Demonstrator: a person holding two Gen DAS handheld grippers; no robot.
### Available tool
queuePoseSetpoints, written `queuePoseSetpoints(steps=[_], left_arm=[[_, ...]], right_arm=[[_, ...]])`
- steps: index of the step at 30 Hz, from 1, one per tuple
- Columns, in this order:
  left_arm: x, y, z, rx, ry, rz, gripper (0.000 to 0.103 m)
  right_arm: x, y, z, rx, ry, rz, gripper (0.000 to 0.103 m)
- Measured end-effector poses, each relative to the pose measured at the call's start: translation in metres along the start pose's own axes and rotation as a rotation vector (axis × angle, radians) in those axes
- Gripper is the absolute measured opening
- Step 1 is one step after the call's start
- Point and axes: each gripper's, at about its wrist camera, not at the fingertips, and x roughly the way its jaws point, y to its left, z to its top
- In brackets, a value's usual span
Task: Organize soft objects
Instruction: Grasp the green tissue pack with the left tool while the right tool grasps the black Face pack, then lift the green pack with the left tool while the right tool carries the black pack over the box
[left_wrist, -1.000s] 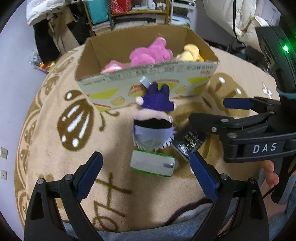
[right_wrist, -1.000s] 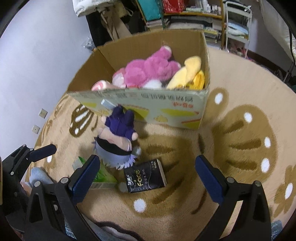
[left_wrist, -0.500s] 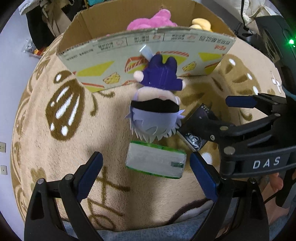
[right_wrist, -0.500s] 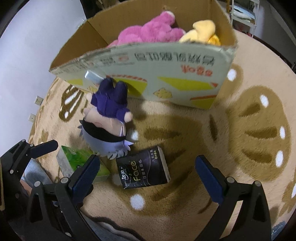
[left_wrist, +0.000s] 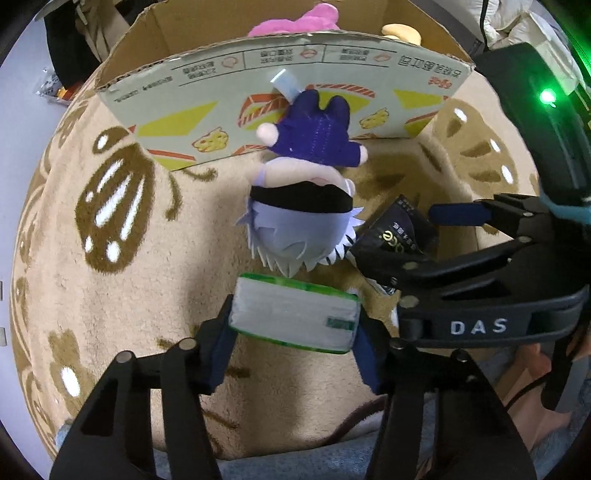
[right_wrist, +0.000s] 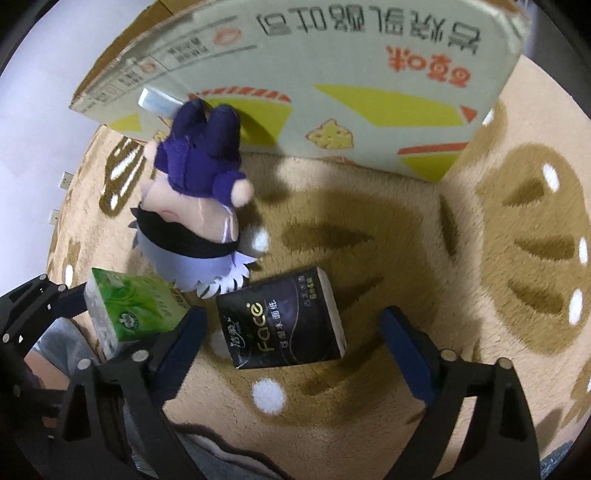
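Observation:
My left gripper (left_wrist: 293, 341) is shut on a green tissue pack (left_wrist: 293, 318), which also shows in the right wrist view (right_wrist: 129, 308). My right gripper (right_wrist: 295, 345) is open and straddles a black tissue pack (right_wrist: 282, 319), seen partly behind its finger in the left wrist view (left_wrist: 397, 230). A doll with purple clothes and pale lilac hair (left_wrist: 301, 206) lies on the rug between the packs and the cardboard box (left_wrist: 280, 85); it also shows in the right wrist view (right_wrist: 195, 221).
The box (right_wrist: 332, 74) stands on a beige rug with brown patterns (left_wrist: 129, 258) and holds a pink plush (left_wrist: 295, 22) and a yellow plush (left_wrist: 400, 31). A person's legs lie at the near edge.
Both grippers moved down and forward toward the rug. The left gripper closed on the green tissue pack. The right gripper came down around the black pack, still open.

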Motion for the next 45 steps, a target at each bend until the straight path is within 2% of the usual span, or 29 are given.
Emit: queuePoseSetpoints(steps=[13,16,18,19,26,31,37,45], left_arm=[[-0.012,0.007,-0.009,-0.028,-0.024,0.013,0.052],[-0.015,0.011,-0.010,-0.041,-0.031,0.016,0.052],[-0.018,0.014,-0.010,-0.044,-0.043,0.031,0.052],[-0.018,0.013,-0.009,-0.044,-0.051,0.045,0.052],[-0.032,0.027,-0.008,-0.084,-0.109,0.090,0.052],[-0.049,0.036,-0.011,-0.124,-0.176,0.111,0.052],[-0.078,0.039,-0.015,-0.156,-0.320,0.116,0.052],[-0.105,0.043,-0.015,-0.181,-0.514,0.179,0.052]], right_arm=[[0.003,0.002,0.003,-0.026,0.017,-0.024,0.096],[0.004,0.006,0.004,-0.037,0.012,-0.048,0.087],[0.003,0.007,0.003,-0.037,0.000,-0.049,0.075],[0.001,0.006,0.003,-0.035,-0.007,-0.045,0.066],[-0.007,0.013,0.000,-0.047,-0.038,-0.048,0.062],[-0.033,0.017,-0.001,-0.047,-0.146,-0.031,0.062],[-0.077,0.020,-0.007,-0.061,-0.319,0.009,0.062],[-0.125,0.022,-0.016,-0.054,-0.565,0.040,0.062]])
